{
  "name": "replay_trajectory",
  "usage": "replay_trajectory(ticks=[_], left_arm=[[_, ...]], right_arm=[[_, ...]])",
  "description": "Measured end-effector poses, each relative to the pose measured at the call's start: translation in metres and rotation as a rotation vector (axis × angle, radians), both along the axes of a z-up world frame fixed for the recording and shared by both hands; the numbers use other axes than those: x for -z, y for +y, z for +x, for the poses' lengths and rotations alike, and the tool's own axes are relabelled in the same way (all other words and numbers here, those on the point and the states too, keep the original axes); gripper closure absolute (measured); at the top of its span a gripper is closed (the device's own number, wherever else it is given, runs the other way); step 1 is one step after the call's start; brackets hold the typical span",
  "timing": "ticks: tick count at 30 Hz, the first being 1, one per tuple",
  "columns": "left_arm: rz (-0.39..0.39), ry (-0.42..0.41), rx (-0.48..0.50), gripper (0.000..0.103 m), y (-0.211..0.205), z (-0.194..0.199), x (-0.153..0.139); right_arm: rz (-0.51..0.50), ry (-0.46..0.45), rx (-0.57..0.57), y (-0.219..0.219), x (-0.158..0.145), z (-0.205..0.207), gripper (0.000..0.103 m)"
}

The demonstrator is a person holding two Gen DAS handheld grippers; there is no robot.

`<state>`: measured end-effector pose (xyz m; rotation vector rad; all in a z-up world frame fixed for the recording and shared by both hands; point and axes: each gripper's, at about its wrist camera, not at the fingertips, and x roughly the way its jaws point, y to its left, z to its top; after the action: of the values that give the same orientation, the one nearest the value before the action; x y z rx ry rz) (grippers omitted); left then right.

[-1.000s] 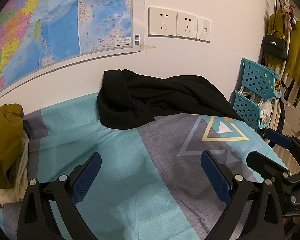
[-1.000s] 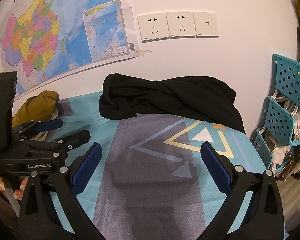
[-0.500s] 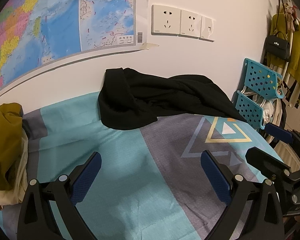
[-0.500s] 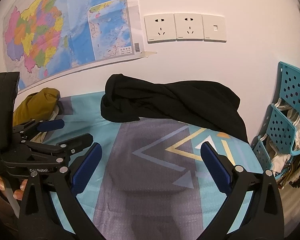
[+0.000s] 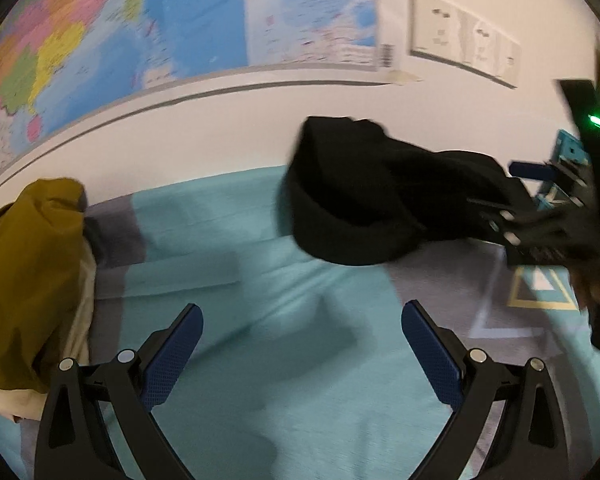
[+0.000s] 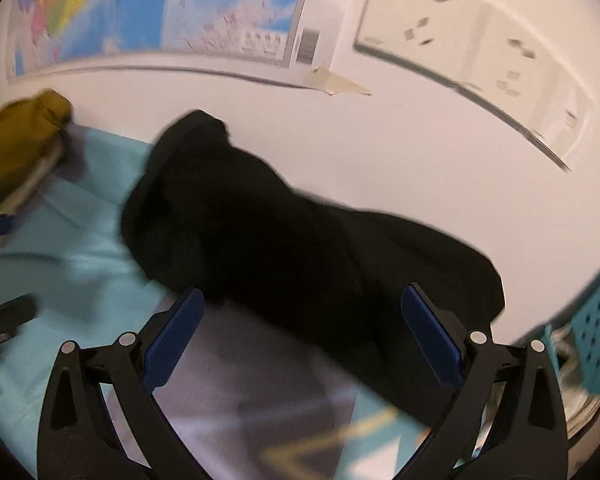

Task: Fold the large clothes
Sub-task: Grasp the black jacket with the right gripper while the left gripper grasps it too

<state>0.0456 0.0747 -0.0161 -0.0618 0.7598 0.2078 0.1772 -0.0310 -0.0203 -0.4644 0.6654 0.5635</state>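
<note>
Black top (image 6: 300,248) is lying bunched on the bed (image 5: 292,360) by the wall. R gripper (image 6: 302,336) is hanging wide right at it, w/ nothing held. L gripper (image 5: 302,352) is hanging wide over the sheet.

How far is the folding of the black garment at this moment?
Nothing looks folded yet: the black garment lies bunched against the wall on the bed sheet. In hand: the right gripper is open at its near edge, gripping nothing. The left gripper is open over bare sheet. Left: grasping, spreading flat and every fold.
</note>
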Motion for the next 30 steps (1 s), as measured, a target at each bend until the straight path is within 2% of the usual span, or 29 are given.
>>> replay_trajectory(ticks=[4, 7, 9, 11, 12, 16, 17, 18, 19, 20, 21, 25, 26, 27, 28, 29, 30], left_arm=[[0.001, 0.018, -0.025, 0.007, 0.013, 0.005, 0.006], [-0.008, 0.038, -0.035, 0.007, 0.02, 0.01, 0.012], [-0.018, 0.048, -0.039, 0.007, 0.023, 0.012, 0.015], [-0.023, 0.053, -0.043, 0.007, 0.026, 0.015, 0.016], [-0.02, 0.051, -0.044, 0.007, 0.028, 0.015, 0.016], [-0.01, 0.044, -0.046, 0.007, 0.033, 0.018, 0.018], [-0.004, 0.044, -0.045, 0.007, 0.034, 0.02, 0.019], [0.002, 0.044, -0.046, 0.007, 0.035, 0.021, 0.019], [0.009, 0.044, -0.048, 0.007, 0.035, 0.023, 0.019], [0.024, 0.046, -0.049, 0.007, 0.036, 0.026, 0.02], [0.035, 0.043, -0.051, 0.007, 0.036, 0.027, 0.02], [0.06, 0.038, -0.056, 0.007, 0.037, 0.029, 0.021], [0.061, 0.039, -0.059, 0.007, 0.039, 0.029, 0.022], [0.062, 0.042, -0.062, 0.007, 0.041, 0.029, 0.023], [0.063, 0.044, -0.064, 0.007, 0.043, 0.03, 0.024], [0.059, 0.046, -0.066, 0.007, 0.046, 0.031, 0.026], [0.057, 0.047, -0.063, 0.007, 0.048, 0.031, 0.027]], right_arm=[[-0.019, 0.037, -0.066, 0.03, 0.011, 0.033, 0.011], [-0.062, 0.077, -0.11, 0.05, 0.02, 0.048, 0.03], [-0.022, 0.128, -0.155, 0.052, 0.015, 0.051, 0.08], [-0.039, 0.1, -0.161, 0.05, 0.004, 0.046, 0.093], [-0.034, 0.064, -0.166, 0.044, -0.009, 0.038, 0.094], [0.108, 0.007, -0.157, 0.004, -0.057, 0.017, 0.092], [0.127, -0.01, -0.157, -0.005, -0.062, 0.013, 0.082], [0.125, 0.001, -0.152, -0.011, -0.062, 0.012, 0.069], [0.112, 0.023, -0.153, -0.011, -0.058, 0.014, 0.065], [0.091, 0.032, -0.155, -0.006, -0.058, 0.026, 0.053], [0.054, 0.039, -0.158, 0.0, -0.051, 0.03, 0.048], [-0.05, 0.071, -0.223, 0.036, -0.02, 0.038, 0.045], [-0.059, 0.077, -0.239, 0.042, -0.015, 0.044, 0.045], [-0.076, 0.081, -0.242, 0.05, -0.01, 0.048, 0.055], [-0.069, 0.104, -0.252, 0.054, -0.009, 0.051, 0.069], [-0.055, 0.131, -0.267, 0.059, -0.01, 0.053, 0.088], [-0.062, 0.106, -0.253, 0.057, -0.015, 0.05, 0.092]])
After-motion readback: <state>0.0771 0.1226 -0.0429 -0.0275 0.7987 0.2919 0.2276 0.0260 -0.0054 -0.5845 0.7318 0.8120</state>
